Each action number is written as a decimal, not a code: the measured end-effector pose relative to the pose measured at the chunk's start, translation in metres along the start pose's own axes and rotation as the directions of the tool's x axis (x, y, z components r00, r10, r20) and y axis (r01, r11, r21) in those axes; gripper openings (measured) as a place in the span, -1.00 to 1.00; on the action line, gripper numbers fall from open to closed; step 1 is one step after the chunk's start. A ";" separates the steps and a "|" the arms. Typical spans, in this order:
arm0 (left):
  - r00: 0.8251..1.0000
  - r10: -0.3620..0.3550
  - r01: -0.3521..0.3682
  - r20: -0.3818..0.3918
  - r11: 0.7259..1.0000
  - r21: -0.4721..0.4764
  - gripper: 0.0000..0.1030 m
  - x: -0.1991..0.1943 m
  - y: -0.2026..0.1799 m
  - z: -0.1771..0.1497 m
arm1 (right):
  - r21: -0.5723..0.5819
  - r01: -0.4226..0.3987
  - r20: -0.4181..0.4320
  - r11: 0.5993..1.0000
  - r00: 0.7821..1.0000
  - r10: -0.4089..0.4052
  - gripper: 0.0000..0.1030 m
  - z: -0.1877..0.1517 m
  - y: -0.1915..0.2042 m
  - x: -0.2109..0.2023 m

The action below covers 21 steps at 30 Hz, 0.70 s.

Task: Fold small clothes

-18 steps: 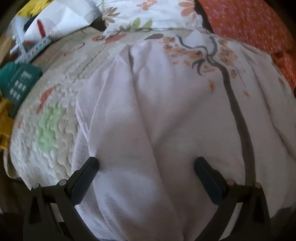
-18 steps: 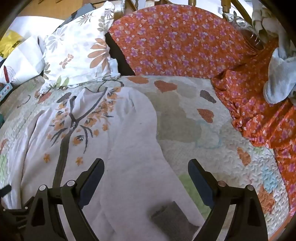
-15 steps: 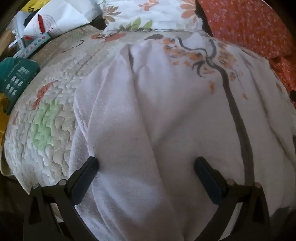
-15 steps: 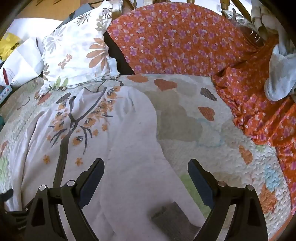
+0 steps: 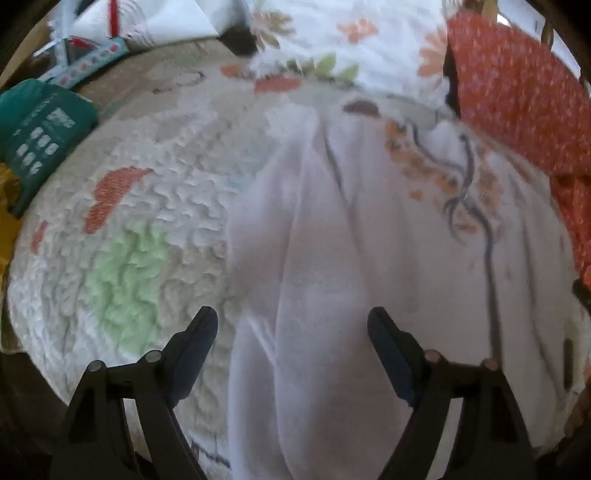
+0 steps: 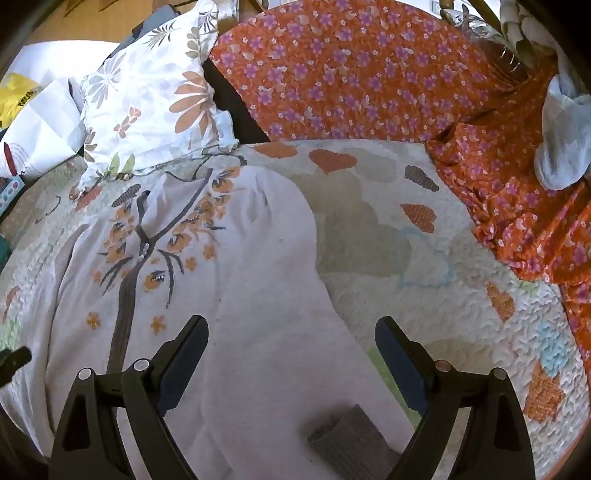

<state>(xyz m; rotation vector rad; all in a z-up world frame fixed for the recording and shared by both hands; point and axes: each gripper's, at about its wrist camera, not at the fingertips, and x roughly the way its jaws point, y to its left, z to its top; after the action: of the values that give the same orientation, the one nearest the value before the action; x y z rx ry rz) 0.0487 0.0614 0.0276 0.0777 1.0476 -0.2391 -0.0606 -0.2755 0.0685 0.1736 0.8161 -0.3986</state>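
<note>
A white long-sleeved top [image 6: 240,280] with a grey tree and orange flowers printed on it lies spread on a quilted bedspread [image 6: 424,295]. Its right sleeve ends in a grey cuff [image 6: 347,432] between my right fingers. My right gripper [image 6: 291,343] is open and empty over that sleeve. In the left wrist view the same top [image 5: 369,258] fills the middle and right. My left gripper [image 5: 291,336] is open and empty, straddling the top's left sleeve.
A floral white pillow [image 6: 147,107] and an orange flowered cloth [image 6: 369,74] lie at the back. A grey-white garment [image 6: 561,147] sits far right. A teal packet [image 5: 37,136] and white bags [image 5: 147,22] lie at the left edge of the bed.
My left gripper has shifted left, so more bedspread shows and its fingers now straddle the top's left sleeve. The right gripper has hardly moved. Both stay open.
</note>
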 end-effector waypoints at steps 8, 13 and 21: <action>1.000 0.007 -0.008 -0.016 0.997 -0.077 -0.92 -0.014 0.031 0.024 | 0.000 0.006 -0.030 1.000 1.000 -0.006 0.78 -0.001 0.001 0.009; 0.959 0.282 -0.272 0.029 0.945 -0.179 -0.91 -0.023 0.097 0.064 | 0.039 -0.009 -0.061 0.999 0.998 0.011 0.70 0.001 -0.006 0.017; 0.961 0.267 -0.250 0.064 0.948 -0.199 -0.63 -0.048 0.126 0.060 | 0.064 -0.007 -0.047 0.998 0.999 0.010 0.69 0.009 -0.018 0.017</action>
<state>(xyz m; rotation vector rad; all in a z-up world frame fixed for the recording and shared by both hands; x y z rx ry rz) 0.1056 0.1808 0.0925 0.0321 0.9539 0.0956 -0.0516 -0.2991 0.0622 0.2466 0.8498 -0.4145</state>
